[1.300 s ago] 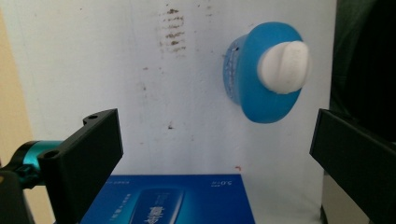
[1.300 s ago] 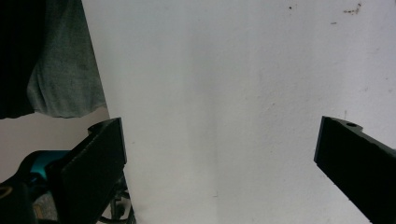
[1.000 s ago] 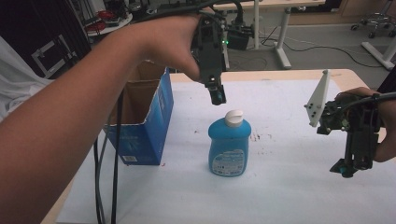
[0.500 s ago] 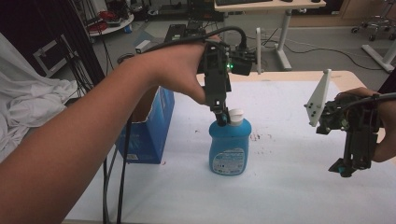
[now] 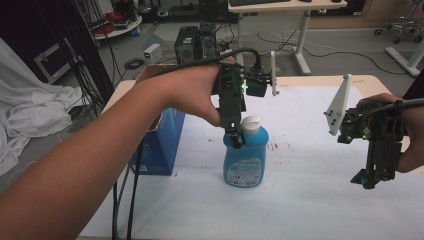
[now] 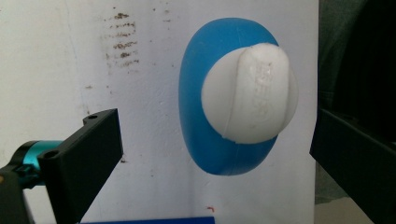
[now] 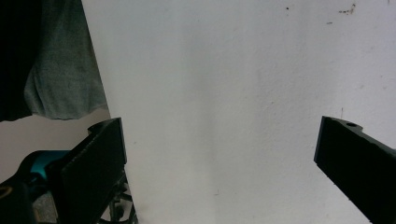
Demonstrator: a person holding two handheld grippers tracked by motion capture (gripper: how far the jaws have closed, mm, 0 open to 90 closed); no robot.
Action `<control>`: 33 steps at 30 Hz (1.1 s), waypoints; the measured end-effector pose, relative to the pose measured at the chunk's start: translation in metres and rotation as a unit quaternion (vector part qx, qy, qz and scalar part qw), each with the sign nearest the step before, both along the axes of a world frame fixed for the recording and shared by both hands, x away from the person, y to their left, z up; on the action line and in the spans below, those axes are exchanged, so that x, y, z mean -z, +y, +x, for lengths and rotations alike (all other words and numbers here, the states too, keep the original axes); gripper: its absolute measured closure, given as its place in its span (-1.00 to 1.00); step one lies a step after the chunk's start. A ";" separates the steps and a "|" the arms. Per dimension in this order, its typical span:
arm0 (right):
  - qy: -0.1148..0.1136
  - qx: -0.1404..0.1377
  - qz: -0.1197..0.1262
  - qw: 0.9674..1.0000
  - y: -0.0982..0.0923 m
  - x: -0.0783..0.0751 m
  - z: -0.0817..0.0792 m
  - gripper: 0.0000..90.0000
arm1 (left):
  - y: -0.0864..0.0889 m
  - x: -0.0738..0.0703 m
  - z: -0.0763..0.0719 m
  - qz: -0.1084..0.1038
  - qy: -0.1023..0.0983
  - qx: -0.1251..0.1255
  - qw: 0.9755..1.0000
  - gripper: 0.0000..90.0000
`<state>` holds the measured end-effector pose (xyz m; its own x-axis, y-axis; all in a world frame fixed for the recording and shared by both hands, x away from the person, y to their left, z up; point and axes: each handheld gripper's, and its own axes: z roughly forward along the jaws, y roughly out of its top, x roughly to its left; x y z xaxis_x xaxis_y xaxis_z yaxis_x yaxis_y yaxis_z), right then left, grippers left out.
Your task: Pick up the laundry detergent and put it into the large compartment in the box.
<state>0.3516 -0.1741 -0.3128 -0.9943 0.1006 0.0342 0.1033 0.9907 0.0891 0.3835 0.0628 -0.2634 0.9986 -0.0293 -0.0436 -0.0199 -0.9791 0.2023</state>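
Arm and left gripper (image 5: 235, 137) hide the bottle's (image 5: 245, 160) shoulder.

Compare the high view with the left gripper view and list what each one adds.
High view alone: the blue box beside the bottle, the right tongs off to the side, the bottle's label, and the floor clutter beyond the table.

Left gripper view alone: the raised lettering on the white cap and the brown smudges on the table.

Both: the blue bottle upright with the open left tongs over it.

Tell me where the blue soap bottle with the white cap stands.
In the high view the blue plastic soap bottle with the white cap stands upright mid-table, right of the blue cardboard box, under the left gripper.
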 end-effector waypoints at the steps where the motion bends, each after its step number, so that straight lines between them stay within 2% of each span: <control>1: -0.003 -0.001 0.000 1.000 0.000 0.000 0.000 -0.97 | -0.001 0.001 -0.001 0.001 0.001 0.001 1.000 -0.95; 11: -0.001 -0.002 0.000 1.000 0.001 0.001 0.000 -0.97 | -0.005 0.011 -0.004 0.002 0.004 0.002 1.000 -0.95; 33: 0.002 -0.001 0.000 1.000 0.001 0.005 0.000 -0.97 | -0.022 0.033 -0.006 0.030 0.001 0.009 0.999 -0.95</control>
